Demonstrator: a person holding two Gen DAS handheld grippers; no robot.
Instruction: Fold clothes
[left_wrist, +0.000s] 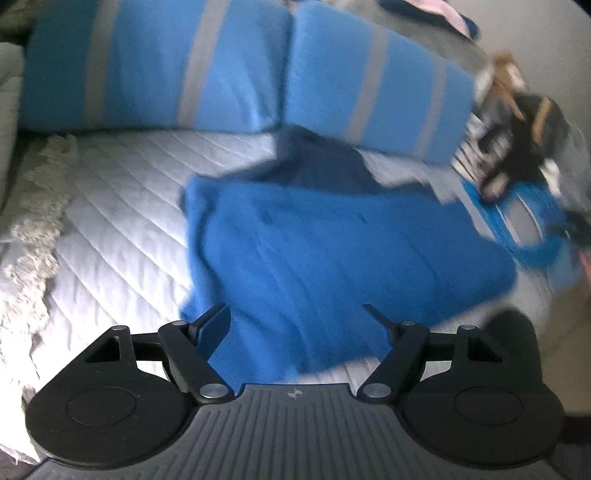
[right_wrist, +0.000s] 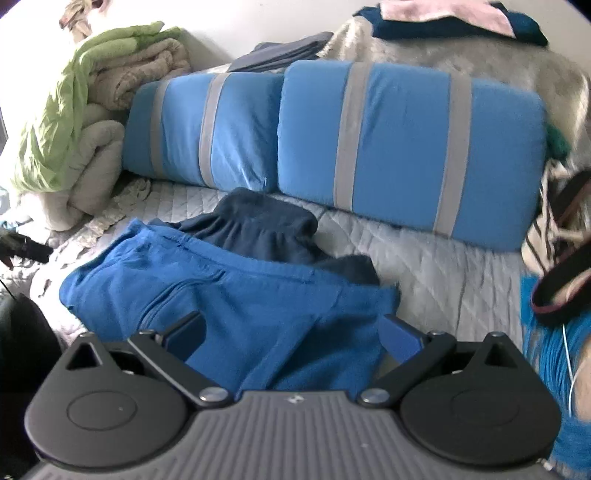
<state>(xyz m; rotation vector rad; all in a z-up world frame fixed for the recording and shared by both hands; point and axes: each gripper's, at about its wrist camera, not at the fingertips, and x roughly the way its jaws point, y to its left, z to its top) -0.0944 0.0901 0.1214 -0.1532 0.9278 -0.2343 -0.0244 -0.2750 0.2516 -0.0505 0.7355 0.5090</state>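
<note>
Both tongs are wide open with nothing pinched. The left gripper (left_wrist: 295, 314) hangs over the blue garment (left_wrist: 332, 243), and so does the right gripper (right_wrist: 291, 325). That blue piece (right_wrist: 229, 295) lies flat on the quilted bed cover (right_wrist: 424, 258), partly covering a navy garment (right_wrist: 266, 229), in front of two blue striped pillows (right_wrist: 406, 140).

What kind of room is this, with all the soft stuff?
Most likely a bedroom. There is a quilted bed cover, two blue striped pillows against the wall, folded blankets in the corner, and blue clothes lying on the bed.
</note>
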